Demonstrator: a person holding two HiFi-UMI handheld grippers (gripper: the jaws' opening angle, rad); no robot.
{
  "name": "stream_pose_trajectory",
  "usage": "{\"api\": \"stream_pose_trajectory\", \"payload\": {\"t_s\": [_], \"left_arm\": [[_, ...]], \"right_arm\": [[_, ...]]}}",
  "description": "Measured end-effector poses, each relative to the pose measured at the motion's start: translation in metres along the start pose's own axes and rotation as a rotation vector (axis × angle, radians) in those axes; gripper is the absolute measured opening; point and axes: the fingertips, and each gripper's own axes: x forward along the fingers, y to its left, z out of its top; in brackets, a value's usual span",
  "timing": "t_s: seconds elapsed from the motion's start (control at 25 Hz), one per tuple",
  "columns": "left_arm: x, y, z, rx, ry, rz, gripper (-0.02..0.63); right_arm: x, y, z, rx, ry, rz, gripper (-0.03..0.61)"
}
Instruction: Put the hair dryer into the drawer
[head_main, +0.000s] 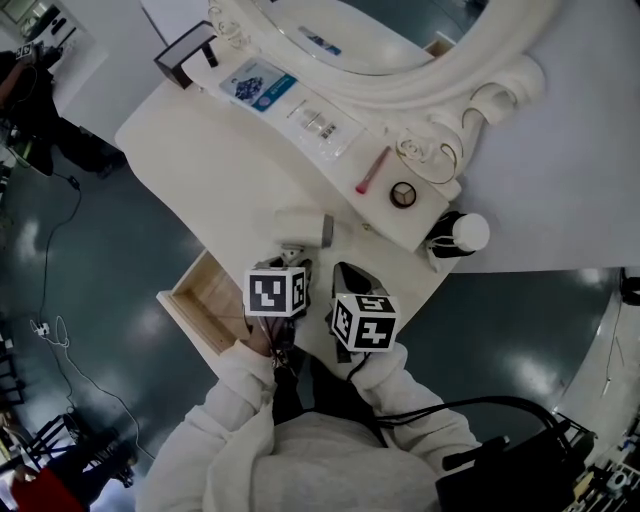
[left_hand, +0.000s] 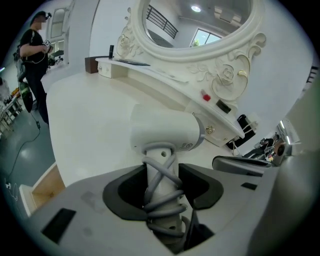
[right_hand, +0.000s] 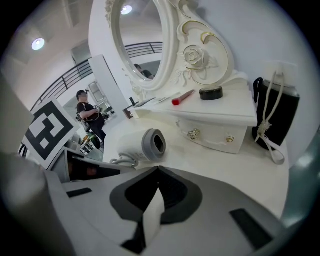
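A white vanity tabletop (head_main: 200, 170) with one ornate oval mirror (head_main: 400, 60) stands on a glossy dark teal floor (head_main: 90, 270), and one wooden drawer (head_main: 205, 305) is pulled open at the tabletop's near left edge. The single white hair dryer (left_hand: 162, 131) sits over the tabletop's near edge, just beside the drawer and not in it. The left gripper (left_hand: 162, 186) has its fingers clamped on the dryer's cord-wrapped handle, while the right gripper (right_hand: 158, 172), just beside it, has its fingers closed together on nothing.
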Motion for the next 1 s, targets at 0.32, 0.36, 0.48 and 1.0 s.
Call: {"api": "stream_pose_trajectory", "payload": {"t_s": [0.32,0.36,0.48,1.0], "left_arm": [[-0.026,0.009,-0.006,-0.033,-0.055,-0.045,0.196],[-0.03,0.011,-0.008,-0.036,-0.06,-0.053,0.196],[-0.044,0.017,-0.013,-0.045,-0.074,-0.066,0.196],[-0.092,0.058,-0.027,-0.087,-0.172,-0.033,0.196]], "right_arm": [[-0.005,0.02,0.002,-0.051,-0.014,-0.021,0.061],[-0.007,0.024,0.002,-0.051,-0.018,-0.024,0.061],[-0.013,0.038,0.001,-0.045,-0.03,-0.03,0.061],[-0.025,0.086,-0.007,-0.087,-0.065,-0.027,0.061]]}}
